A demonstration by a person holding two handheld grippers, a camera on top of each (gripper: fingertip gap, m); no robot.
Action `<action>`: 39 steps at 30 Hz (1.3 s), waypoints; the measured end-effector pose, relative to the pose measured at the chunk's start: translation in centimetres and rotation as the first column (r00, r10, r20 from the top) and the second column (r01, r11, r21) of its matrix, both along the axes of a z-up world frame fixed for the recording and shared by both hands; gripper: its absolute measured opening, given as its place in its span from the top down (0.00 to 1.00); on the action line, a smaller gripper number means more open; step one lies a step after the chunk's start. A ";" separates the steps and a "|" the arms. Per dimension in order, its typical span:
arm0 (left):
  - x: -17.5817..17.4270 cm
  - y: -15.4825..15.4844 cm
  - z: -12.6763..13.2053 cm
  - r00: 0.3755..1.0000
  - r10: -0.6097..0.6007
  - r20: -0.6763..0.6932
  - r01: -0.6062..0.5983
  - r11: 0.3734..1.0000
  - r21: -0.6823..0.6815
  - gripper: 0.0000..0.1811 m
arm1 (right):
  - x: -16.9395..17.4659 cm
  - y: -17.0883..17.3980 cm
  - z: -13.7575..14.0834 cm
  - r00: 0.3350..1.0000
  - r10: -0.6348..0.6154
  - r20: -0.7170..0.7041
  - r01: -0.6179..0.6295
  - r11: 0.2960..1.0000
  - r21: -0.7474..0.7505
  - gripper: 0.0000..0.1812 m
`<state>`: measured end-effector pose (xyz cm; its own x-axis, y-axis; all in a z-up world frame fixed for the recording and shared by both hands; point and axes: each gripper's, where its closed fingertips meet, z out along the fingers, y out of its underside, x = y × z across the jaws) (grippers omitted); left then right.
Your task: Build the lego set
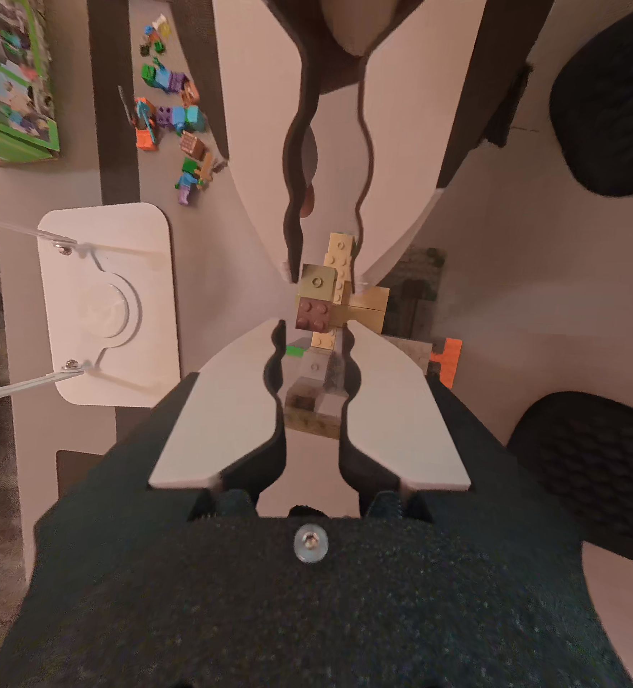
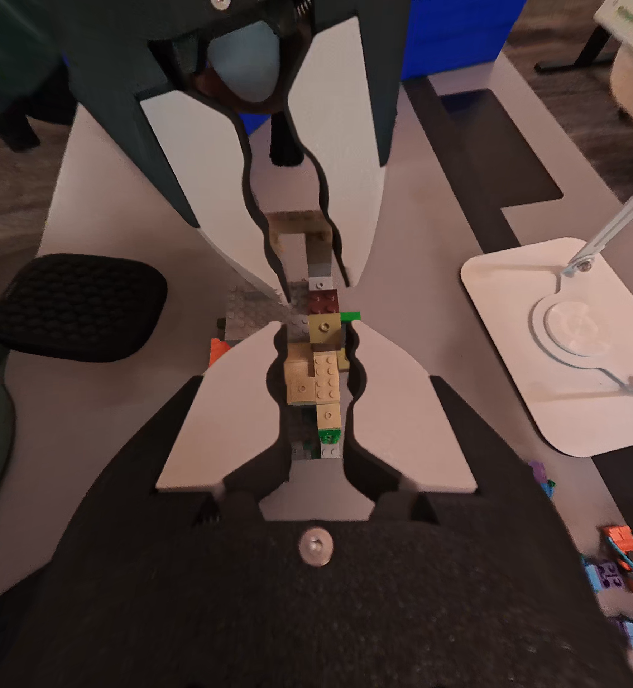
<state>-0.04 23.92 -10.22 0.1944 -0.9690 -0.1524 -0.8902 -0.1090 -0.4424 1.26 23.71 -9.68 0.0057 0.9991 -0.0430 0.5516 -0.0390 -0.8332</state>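
Note:
The lego build (image 2: 315, 376) stands on its grey baseplate (image 2: 255, 309). It is a narrow wall of tan, olive, brown and grey bricks, also seen in the left wrist view (image 1: 316, 286). My two grippers face each other over it. My right gripper (image 2: 316, 327) has its jaws narrowly apart and closed against the sides of the tan and olive top; it enters the left wrist view from above (image 1: 324, 281). My left gripper (image 1: 313, 327) clasps the other end by the brown brick (image 1: 313, 316); it enters the right wrist view from above (image 2: 315, 292).
Loose minifigures and small coloured bricks (image 1: 175, 119) lie on the white table beside a green set box (image 1: 13, 82). A white lamp base (image 2: 568, 346) stands near the build. A black mesh chair seat (image 2: 76, 305) is beside the table edge. An orange plate (image 1: 447, 357) lies by the baseplate. My left and right fingertips are right by each other.

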 end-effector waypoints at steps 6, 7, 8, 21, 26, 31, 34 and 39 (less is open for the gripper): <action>-0.5 -2.0 3.4 0.988 0.056 0.144 -0.075 0.989 0.131 0.81 | 2.7 -0.1 1.5 0.992 -0.082 -0.091 0.089 0.994 0.066 0.79; -0.7 -2.7 3.8 0.982 0.070 0.177 -0.097 0.983 0.153 0.81 | 3.2 -0.2 1.3 0.991 -0.093 -0.100 0.100 0.992 0.075 0.78; -0.8 -3.4 4.1 0.974 0.082 0.213 -0.121 0.977 0.174 0.80 | 3.6 -0.2 1.0 0.989 -0.102 -0.103 0.111 0.990 0.087 0.77; -4.3 -7.7 -4.1 0.667 0.517 0.536 -0.672 0.728 0.134 0.72 | 3.7 1.1 -9.1 0.987 -0.085 -0.133 0.107 0.980 0.168 0.72; -2.9 -7.1 -8.1 0.660 0.573 0.485 -0.688 0.721 0.085 0.74 | 2.6 1.2 -10.6 0.989 -0.085 -0.121 0.107 0.976 0.191 0.84; -2.8 -5.4 -8.7 0.668 0.584 0.461 -0.694 0.713 0.103 0.75 | 3.1 1.7 -10.6 0.972 -0.198 -0.126 0.217 0.964 0.152 0.88; -3.0 -4.0 -8.6 0.665 0.579 0.472 -0.695 0.710 0.109 0.76 | 3.7 2.3 -10.6 0.944 -0.298 -0.143 0.317 0.939 0.135 0.88; -3.2 -0.9 -8.6 0.672 0.559 0.485 -0.685 0.718 0.123 0.76 | 4.2 3.8 -10.6 0.902 -0.402 -0.158 0.421 0.900 0.117 0.89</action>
<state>-3.27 22.99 -18.81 0.8375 -0.5234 -0.1568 -0.4001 -0.3919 -0.8285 5.46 27.47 -20.30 0.4216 0.9038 0.0737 0.4016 -0.1133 -0.9088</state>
